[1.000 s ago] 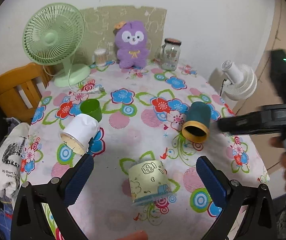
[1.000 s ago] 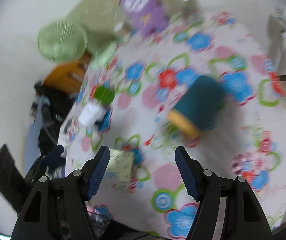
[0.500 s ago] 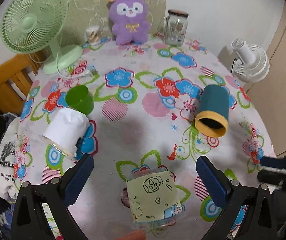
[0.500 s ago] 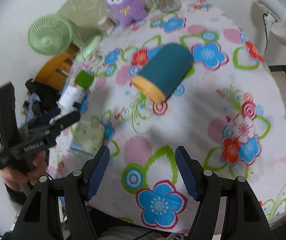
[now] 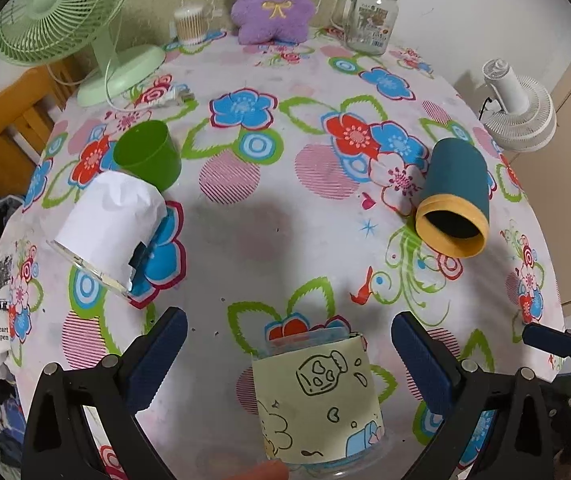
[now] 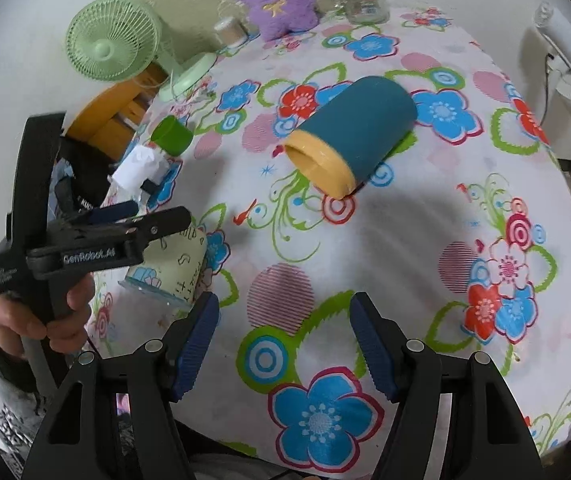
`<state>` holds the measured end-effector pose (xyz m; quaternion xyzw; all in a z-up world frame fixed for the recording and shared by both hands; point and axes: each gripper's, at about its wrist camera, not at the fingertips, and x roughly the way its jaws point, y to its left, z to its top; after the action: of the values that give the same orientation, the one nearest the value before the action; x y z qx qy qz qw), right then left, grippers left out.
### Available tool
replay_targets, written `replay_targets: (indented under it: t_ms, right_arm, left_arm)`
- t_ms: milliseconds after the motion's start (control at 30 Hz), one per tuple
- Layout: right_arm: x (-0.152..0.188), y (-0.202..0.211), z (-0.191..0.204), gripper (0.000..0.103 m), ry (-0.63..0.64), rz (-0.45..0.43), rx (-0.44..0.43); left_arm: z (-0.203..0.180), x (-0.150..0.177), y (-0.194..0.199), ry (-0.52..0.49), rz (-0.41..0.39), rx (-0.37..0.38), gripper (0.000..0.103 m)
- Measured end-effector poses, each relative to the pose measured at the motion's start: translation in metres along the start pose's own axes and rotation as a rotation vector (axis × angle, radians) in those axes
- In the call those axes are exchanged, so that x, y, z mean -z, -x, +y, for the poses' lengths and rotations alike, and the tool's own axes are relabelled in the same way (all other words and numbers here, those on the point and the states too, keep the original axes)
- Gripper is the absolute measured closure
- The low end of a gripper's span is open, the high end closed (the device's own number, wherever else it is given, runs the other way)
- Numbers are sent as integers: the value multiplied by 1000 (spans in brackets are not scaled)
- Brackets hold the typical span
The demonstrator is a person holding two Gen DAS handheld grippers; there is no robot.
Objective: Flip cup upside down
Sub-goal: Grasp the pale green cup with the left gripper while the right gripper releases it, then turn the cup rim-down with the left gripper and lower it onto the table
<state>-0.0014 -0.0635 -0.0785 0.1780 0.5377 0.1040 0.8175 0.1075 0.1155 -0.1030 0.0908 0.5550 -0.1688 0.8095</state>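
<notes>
Several cups lie on the flowered tablecloth (image 5: 269, 216). A clear cup with a pale cartoon label (image 5: 317, 400) lies on its side between the wide-open jaws of my left gripper (image 5: 287, 356), untouched; it also shows in the right wrist view (image 6: 173, 268). A teal cup with a yellow rim (image 5: 455, 200) lies on its side at right, ahead of my open, empty right gripper (image 6: 285, 340) in the right wrist view (image 6: 353, 136). A white paper-wrapped cup (image 5: 109, 224) lies on its side at left. A green cup (image 5: 147, 156) stands upside down behind it.
At the table's back stand a green fan (image 5: 65, 20), a purple plush (image 5: 271, 0), a glass jar (image 5: 371, 16) and a small container (image 5: 189, 26). A white fan (image 5: 519, 112) stands off the right edge. A wooden chair (image 5: 1, 128) is at left.
My left gripper has moved forward and down over the labelled cup, which now lies between its jaws. My right gripper has swung back and lower, toward the teal cup.
</notes>
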Motion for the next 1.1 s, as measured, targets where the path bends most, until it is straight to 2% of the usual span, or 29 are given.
replay_targets:
  t_ms: [233,533,600,733,800,867,933,1100]
  right_arm:
    - [8,-20,20,32,120,68,-133]
    - [14,-34,34,32,174,98,-153]
    - [14,-33,33,32,173,96,-156]
    - [15,-30,32,32,168,84,-160]
    - [15,-28,32,32,171,75,-156]
    - [16,-27,33,32,180,70,-149]
    - [17,-28,35,32,191,72,-148]
    - [20,-30,42,32,217,77,-153]
  left_arm:
    - [0,-1,-11,3,51,13,0]
    - [5,-5,-23,34,112,28,2]
    - [8,-7,-25,51,124,34,13]
    - [11,-7,-33,64,175,51,27]
    - [12,-6,-34,66,182,55,40]
    - [14,-7,-31,84,166,59,47]
    - [15,-8,-26,93,140,57,48]
    - [18,-6,8,109,-5,75,48]
